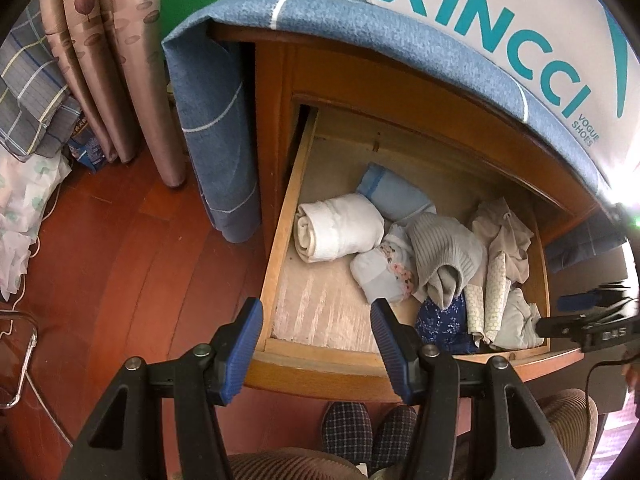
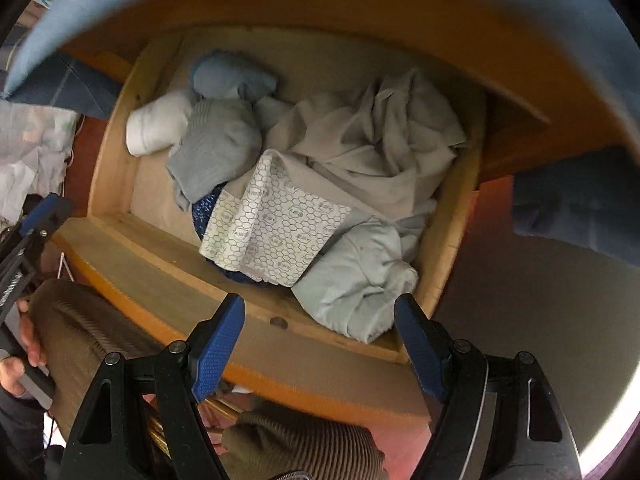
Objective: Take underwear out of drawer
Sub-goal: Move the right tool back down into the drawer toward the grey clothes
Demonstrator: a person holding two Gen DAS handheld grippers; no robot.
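Wooden drawer (image 2: 448, 256) pulled open — pale-blue underwear (image 2: 352, 280) crumpled in its front right corner, soft, light; pinch a raised fold. Right gripper (image 2: 320, 348) above, jaws apart, empty; left gripper (image 1: 316, 352) likewise.

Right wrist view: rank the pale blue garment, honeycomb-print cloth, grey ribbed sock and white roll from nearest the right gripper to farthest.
From the right gripper, jaws open above the drawer's front:
1. Pale blue garment, front right corner, just beyond the fingertips.
2. Honeycomb-print cloth, centre front.
3. Grey ribbed sock, left of centre, further back.
4. White roll, against the left wall.
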